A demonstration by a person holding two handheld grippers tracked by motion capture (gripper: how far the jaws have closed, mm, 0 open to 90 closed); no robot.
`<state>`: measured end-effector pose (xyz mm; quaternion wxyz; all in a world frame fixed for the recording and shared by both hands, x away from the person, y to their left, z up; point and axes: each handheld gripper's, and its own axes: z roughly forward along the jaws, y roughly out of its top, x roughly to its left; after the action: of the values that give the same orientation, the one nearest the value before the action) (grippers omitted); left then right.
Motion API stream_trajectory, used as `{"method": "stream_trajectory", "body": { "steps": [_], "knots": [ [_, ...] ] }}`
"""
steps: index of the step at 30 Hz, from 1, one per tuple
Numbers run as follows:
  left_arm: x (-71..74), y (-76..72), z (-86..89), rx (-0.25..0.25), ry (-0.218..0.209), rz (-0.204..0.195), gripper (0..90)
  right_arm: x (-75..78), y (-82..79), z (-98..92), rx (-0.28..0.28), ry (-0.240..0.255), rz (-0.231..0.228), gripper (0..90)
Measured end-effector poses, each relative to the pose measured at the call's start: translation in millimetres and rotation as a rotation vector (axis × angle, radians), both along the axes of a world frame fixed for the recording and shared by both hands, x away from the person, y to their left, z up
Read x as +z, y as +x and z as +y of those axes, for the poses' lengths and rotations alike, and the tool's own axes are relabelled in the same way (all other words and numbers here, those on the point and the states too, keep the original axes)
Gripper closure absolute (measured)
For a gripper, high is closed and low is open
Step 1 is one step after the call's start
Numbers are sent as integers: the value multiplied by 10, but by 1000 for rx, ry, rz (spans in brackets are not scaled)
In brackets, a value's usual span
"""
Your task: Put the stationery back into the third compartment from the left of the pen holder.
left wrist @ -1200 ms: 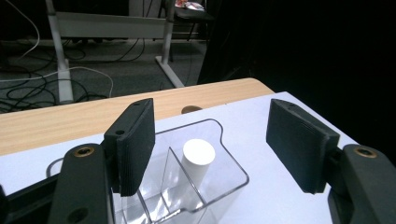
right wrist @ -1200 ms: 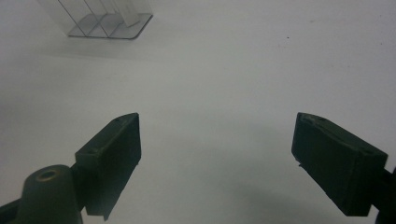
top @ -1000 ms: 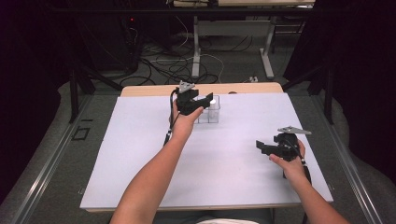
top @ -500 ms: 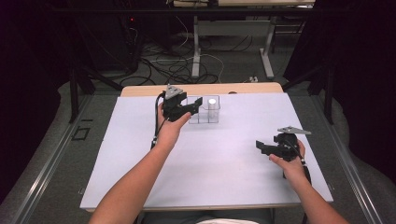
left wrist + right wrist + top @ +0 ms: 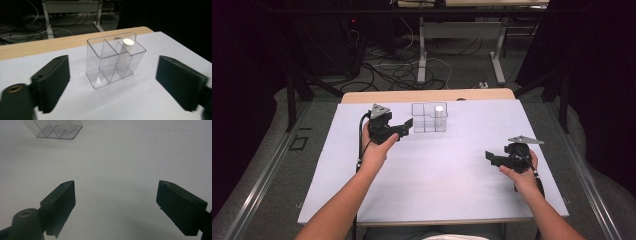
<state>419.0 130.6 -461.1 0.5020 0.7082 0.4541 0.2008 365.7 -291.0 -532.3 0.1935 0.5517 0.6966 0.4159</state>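
Observation:
A clear plastic container with three compartments stands upright at the back middle of the white table top. A white cylinder stands in its right compartment. My left gripper hovers just left of the container, apart from it. Its jaws have just been opening and nothing is between them. In the left gripper view the container and cylinder lie ahead of the open left gripper. My right gripper rests low at the right with wide jaws. In the right gripper view the right gripper is over bare table.
A strip of wooden table edge runs behind the white sheet. Beyond it are dark floor, loose cables and metal desk legs. The container's base sits far ahead in the right gripper view.
My left gripper has drawn back to the left from the container, and its jaws have opened. The white cylinder stays standing in the right compartment. The right hand has kept still.

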Motion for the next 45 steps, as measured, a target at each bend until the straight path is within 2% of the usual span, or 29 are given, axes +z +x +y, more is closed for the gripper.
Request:
{"method": "stream_trajectory", "body": {
  "steps": [3, 6, 12, 22, 24, 27, 35, 45],
  "knots": [
    [-60, -67, 80, 3, -11, 28, 7, 2, 0, 1, -4, 0, -1, 151],
    [-116, -144, 165, 2, 12, 30, 4, 2, -2, 1, -5, 0, -1, 150],
    [-201, -285, 316, 26, -21, 48, 4, -8, 1, 3, 0, -6, -1, 151],
    [-370, -504, 582, 80, 41, 45, 4, -7, 0, 1, -3, -5, -2, 151],
    [-394, -522, 647, 88, 56, 56, 4, -3, -3, 5, -4, -3, 0, 151],
    [-431, -551, 739, 97, 51, 79, 4, -2, -5, 7, -2, -3, -1, 151],
    [-533, -556, 937, 132, 10, 126, 5, -5, -3, 5, -3, -7, -1, 150],
    [-608, -514, 1066, 171, 14, 130, 8, -6, -1, 8, 5, -11, 2, 151]
  ]
}}
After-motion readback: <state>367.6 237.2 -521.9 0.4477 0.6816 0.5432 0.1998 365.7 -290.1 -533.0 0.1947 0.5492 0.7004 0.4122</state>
